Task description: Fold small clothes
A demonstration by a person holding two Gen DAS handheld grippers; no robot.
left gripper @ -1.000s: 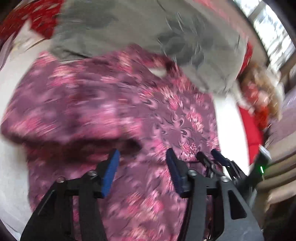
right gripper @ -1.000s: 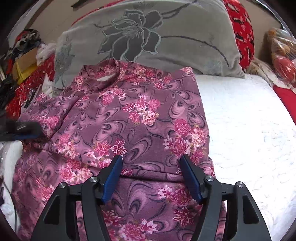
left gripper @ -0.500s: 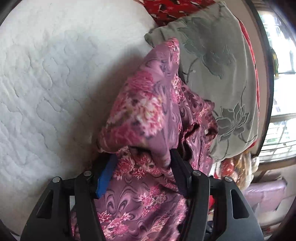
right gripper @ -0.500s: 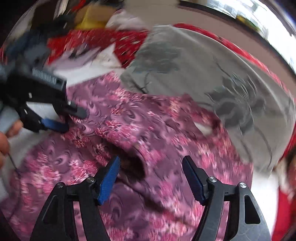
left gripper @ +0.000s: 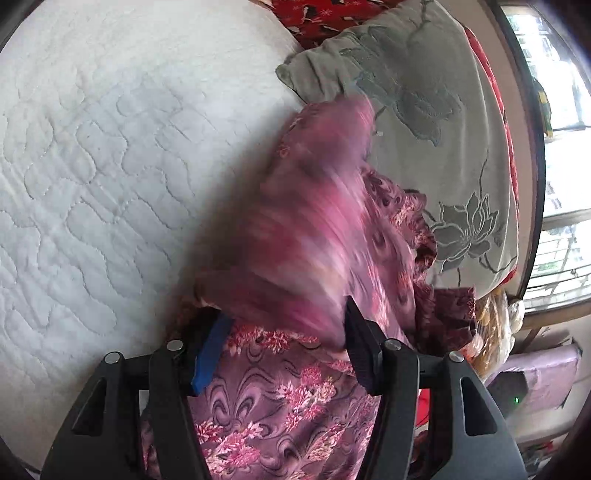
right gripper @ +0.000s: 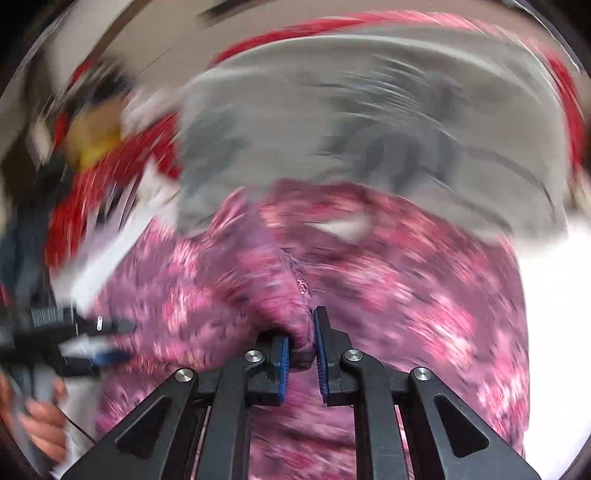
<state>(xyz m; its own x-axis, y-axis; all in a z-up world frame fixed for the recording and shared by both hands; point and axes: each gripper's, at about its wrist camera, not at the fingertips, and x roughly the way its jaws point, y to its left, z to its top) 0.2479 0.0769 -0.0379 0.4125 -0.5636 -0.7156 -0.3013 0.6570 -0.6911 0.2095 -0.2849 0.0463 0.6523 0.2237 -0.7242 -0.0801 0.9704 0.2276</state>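
A purple garment with pink flowers (left gripper: 295, 398) lies on a white quilted bed (left gripper: 92, 166). My left gripper (left gripper: 280, 343) is open, its jaws wide apart over the garment, with a blurred fold of the cloth (left gripper: 314, 240) raised in front of them. In the right wrist view the garment (right gripper: 424, 306) is motion-blurred. My right gripper (right gripper: 301, 339) is shut on a bunched fold of it (right gripper: 288, 306). The left gripper (right gripper: 85, 339) shows at the left edge of that view, held by a hand.
A grey pillow with a flower pattern (left gripper: 424, 110) lies beyond the garment, also in the right wrist view (right gripper: 369, 122). Red patterned cloth (left gripper: 314, 14) lies behind it. A window (left gripper: 561, 147) is at the right. Clutter (right gripper: 92, 136) sits at the far left.
My right gripper has closed from wide open onto a fold of the garment. The left gripper stays open and the cloth fold in front of it is moving.
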